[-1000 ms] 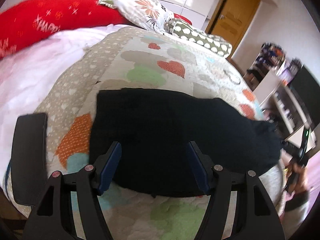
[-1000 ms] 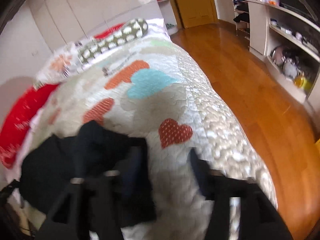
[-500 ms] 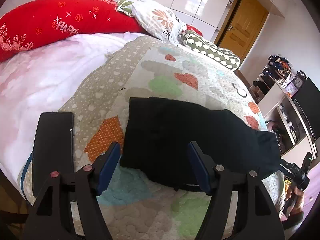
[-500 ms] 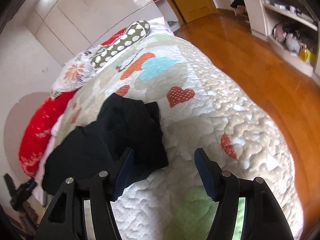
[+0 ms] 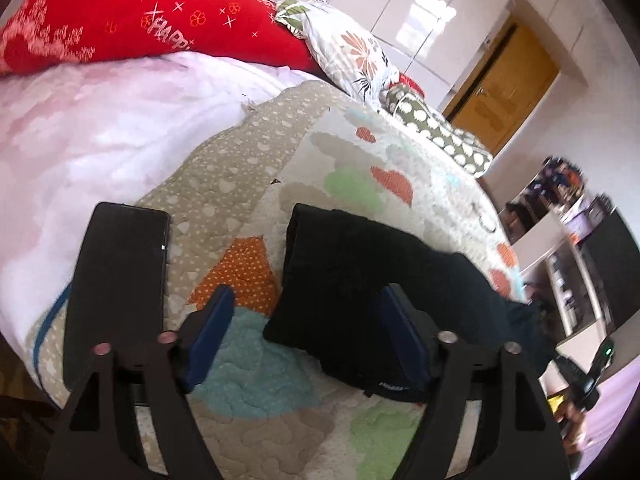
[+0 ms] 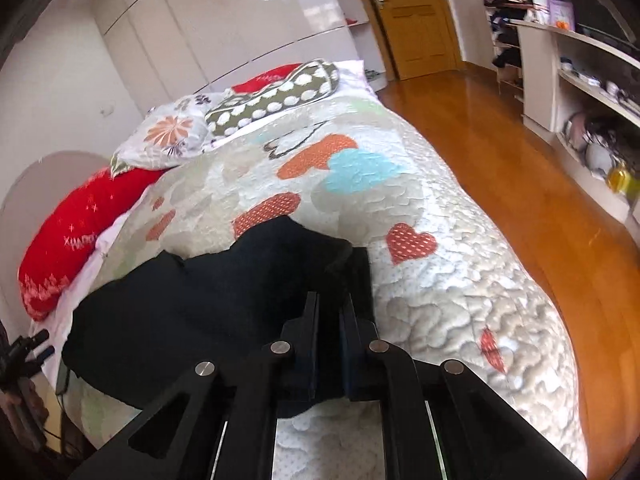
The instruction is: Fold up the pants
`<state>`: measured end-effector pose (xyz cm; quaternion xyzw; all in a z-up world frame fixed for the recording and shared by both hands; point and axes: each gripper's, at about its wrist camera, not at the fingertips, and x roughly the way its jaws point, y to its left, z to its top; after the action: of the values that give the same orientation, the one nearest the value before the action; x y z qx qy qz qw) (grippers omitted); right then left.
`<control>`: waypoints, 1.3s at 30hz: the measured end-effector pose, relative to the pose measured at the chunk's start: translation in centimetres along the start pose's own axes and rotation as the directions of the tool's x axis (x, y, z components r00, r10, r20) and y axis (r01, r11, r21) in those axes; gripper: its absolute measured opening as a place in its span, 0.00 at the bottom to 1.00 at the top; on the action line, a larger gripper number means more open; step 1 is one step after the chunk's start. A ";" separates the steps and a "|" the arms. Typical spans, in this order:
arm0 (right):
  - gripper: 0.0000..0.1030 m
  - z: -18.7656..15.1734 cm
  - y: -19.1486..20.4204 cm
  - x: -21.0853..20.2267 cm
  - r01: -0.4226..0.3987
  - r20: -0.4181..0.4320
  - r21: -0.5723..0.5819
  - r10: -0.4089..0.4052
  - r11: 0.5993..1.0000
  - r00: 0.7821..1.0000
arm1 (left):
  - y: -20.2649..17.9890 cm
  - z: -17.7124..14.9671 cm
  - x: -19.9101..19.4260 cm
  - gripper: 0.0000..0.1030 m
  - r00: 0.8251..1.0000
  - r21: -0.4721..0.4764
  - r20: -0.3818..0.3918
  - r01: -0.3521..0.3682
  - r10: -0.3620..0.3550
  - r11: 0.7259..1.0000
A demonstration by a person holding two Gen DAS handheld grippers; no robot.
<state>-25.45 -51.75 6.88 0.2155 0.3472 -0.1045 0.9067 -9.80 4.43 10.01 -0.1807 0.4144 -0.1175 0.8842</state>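
Pants [image 5: 360,280], black soft fabric, partly folded, lying on heart-patterned quilted bedspread [image 6: 420,280]. Right gripper [image 6: 330,312] has just closed, pinching the near hem; left gripper [image 5: 308,328] widening, empty. Advice: lift the hem level and lay it across with edges matched.

Pants [image 5: 372,280] lie flat on quilt [image 5: 256,364], near front edge of bed. Phone [image 5: 120,280] on quilt left of pants, apart from them. Long cushion [image 5: 132,20] and pillows [image 5: 352,52] behind, at bed's far end (head end). Shelving [image 6: 580,92] right of bed, across floor [image 6: 532,200].
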 end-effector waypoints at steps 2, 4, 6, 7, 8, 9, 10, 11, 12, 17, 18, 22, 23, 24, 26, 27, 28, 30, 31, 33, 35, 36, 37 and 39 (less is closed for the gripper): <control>0.07 -0.3 -0.3 0.6 0.008 -0.024 0.006 -0.008 1.000 1.000 | 0.3 -0.1 0.6 0.79 1.000 -0.027 -0.013 0.021 -0.021 0.999; 0.07 -0.5 -0.6 1.0 0.010 -0.035 0.020 -0.010 1.000 0.999 | 0.3 -0.1 1.6 0.79 0.998 -0.043 -0.039 0.044 -0.046 0.998; 0.07 -0.6 -0.7 1.2 0.007 -0.038 0.028 -0.006 1.000 0.999 | 0.0 -0.3 2.7 0.78 0.995 -0.051 -0.073 0.058 -0.061 0.997; 0.08 -0.6 -0.8 1.3 0.007 -0.039 0.028 -0.006 1.000 0.999 | -0.3 -0.4 3.1 0.78 0.995 -0.044 -0.080 0.063 -0.066 0.997; 0.07 -0.6 -0.8 1.4 0.008 -0.041 0.028 -0.007 1.000 0.999 | -0.8 -0.5 3.5 0.78 0.994 -0.023 -0.086 0.063 -0.065 0.998; 0.07 -0.5 -0.8 1.4 0.007 -0.042 0.029 -0.005 1.000 0.999 | -1.4 -0.7 3.8 0.67 0.994 0.006 -0.090 0.055 -0.054 0.998; 0.07 -0.4 -0.8 1.4 0.001 -0.043 0.033 0.000 0.999 0.999 | -1.9 -0.8 4.0 0.55 0.995 0.036 -0.095 0.043 -0.040 0.998; 0.07 -0.5 -0.8 1.4 0.001 -0.042 0.036 0.001 0.999 0.999 | -2.6 -0.9 4.3 0.25 0.995 0.080 -0.099 0.019 -0.011 0.997; 0.07 -0.3 -0.8 1.4 -0.004 -0.041 0.039 0.006 0.999 0.999 | -3.1 -1.0 4.5 0.10 0.995 0.115 -0.094 -0.011 0.022 0.993; 0.05 0.4 -0.2 0.2 -0.045 -0.018 0.040 0.046 0.998 0.999 | -3.8 0.0 3.7 0.07 0.999 0.189 -0.047 -0.017 0.026 0.982; 0.05 0.5 0.1 -0.2 -0.057 -0.009 0.035 0.057 0.998 0.998 | -3.6 0.5 3.1 0.07 0.999 0.186 -0.035 -0.001 0.008 0.983; 0.05 0.5 0.9 -1.5 -0.074 0.003 0.002 0.074 0.997 0.997 | -3.0 1.7 1.4 0.07 1.000 0.192 0.010 -0.005 0.003 0.981; 0.05 0.1 1.0 -1.4 -0.075 -0.003 -0.002 0.075 0.997 0.997 | -2.8 1.7 1.6 0.07 1.000 0.193 0.010 -0.014 0.012 0.981; 0.05 -0.2 1.0 -1.2 -0.060 -0.012 -0.009 0.059 0.998 0.998 | -2.4 1.5 1.9 0.07 1.000 0.191 0.002 -0.025 0.025 0.981; 0.05 -1.3 0.8 0.4 0.025 -0.066 -0.040 -0.028 0.999 0.997 | -1.4 0.9 2.9 0.07 0.999 0.168 -0.029 -0.037 0.042 0.985; 0.05 -1.6 0.6 1.0 0.046 -0.086 -0.043 -0.049 0.998 0.995 | -1.2 0.5 3.3 0.07 0.998 0.158 -0.042 -0.040 0.047 0.987; 0.05 -2.0 0.2 1.6 0.060 -0.099 -0.040 -0.064 0.997 0.993 | -0.9 0.1 3.8 0.07 0.997 0.157 -0.057 -0.043 0.053 0.987; 0.12 -2.1 -0.7 1.4 0.041 -0.096 0.010 -0.040 0.999 0.995 | -1.0 -0.3 4.1 0.07 0.996 0.163 -0.059 -0.051 0.062 0.985; 0.16 -1.7 -1.1 0.8 0.030 -0.083 0.041 -0.027 0.999 0.996 | -1.1 -0.4 4.1 0.07 0.996 0.164 -0.060 -0.051 0.062 0.985; 0.25 -1.1 -1.4 0.0 0.031 -0.052 0.045 -0.028 0.999 0.998 | -1.3 -0.1 3.6 0.11 0.997 0.162 -0.050 -0.056 0.064 0.985; 0.41 -0.2 -1.6 -0.7 0.036 -0.016 0.045 -0.035 0.998 0.999 | -1.3 0.2 3.0 0.24 0.996 0.151 -0.033 -0.073 0.079 0.986; 0.51 0.3 -1.6 -0.7 0.029 -0.009 0.047 -0.028 0.998 1.000 | -1.3 0.4 2.5 0.37 0.995 0.144 -0.015 -0.097 0.101 0.985; 0.54 0.9 -1.5 -0.5 0.018 0.001 0.046 -0.018 0.999 1.000 | -1.3 0.6 2.0 0.43 0.994 0.136 0.010 -0.114 0.113 0.984; 0.54 1.8 -1.1 0.6 0.006 -0.007 0.028 -0.006 1.000 1.000 | -1.4 0.8 0.9 0.51 0.993 0.120 0.045 -0.111 0.107 0.987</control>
<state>-24.34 -53.53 7.33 0.2275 0.3495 -0.1115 0.9020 -8.67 3.05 10.45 -0.1057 0.3987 -0.0906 0.9065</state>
